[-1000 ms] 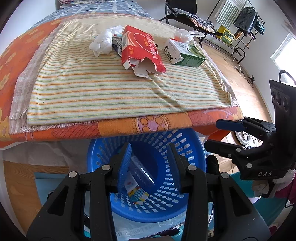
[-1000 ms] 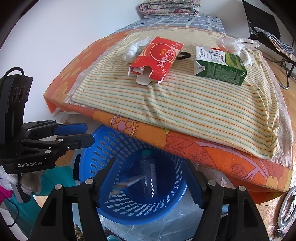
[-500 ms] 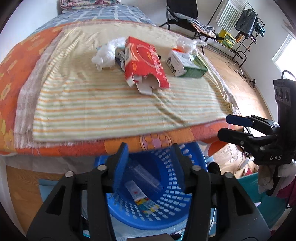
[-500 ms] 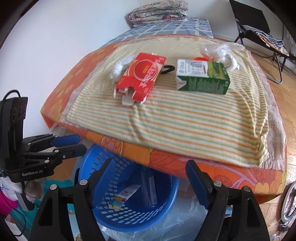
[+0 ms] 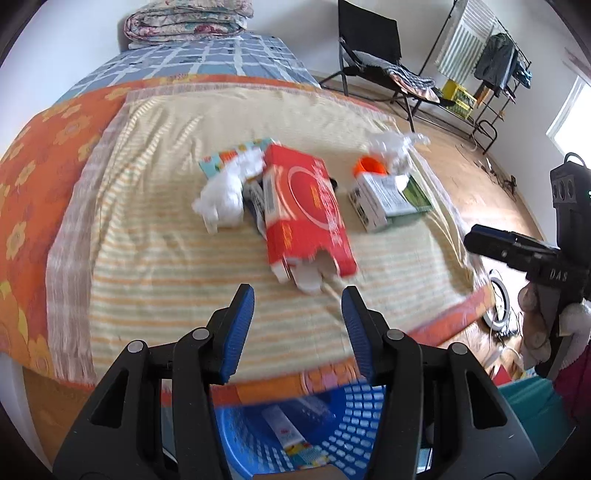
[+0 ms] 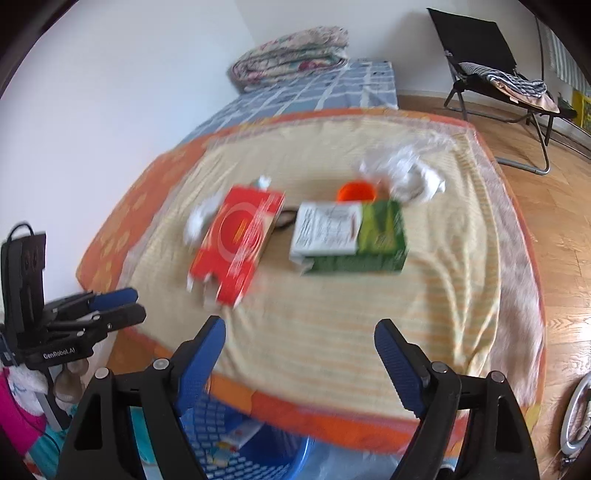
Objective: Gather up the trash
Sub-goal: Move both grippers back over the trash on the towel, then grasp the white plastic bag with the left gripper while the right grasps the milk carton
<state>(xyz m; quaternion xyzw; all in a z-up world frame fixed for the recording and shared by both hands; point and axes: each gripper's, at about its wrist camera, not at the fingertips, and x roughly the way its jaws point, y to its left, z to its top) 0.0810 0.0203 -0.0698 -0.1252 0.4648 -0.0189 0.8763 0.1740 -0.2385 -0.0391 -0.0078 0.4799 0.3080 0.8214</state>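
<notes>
Trash lies on the striped cloth of the bed: a torn red carton, a green and white carton, an orange cup, crumpled white tissue and a clear plastic bag. The blue basket sits below the bed's edge with wrappers inside. My left gripper is open and empty just short of the red carton. My right gripper is opening wider, with nothing between its jaws, above the cloth's near edge.
A folded quilt lies at the bed's far end on a blue checked sheet. A black folding chair and a clothes rack stand on the wooden floor to the right. A teal box stands beside the basket.
Both grippers have risen from over the basket and moved forward over the bed's edge toward the trash. The right jaws have spread wider; the left opened a little.
</notes>
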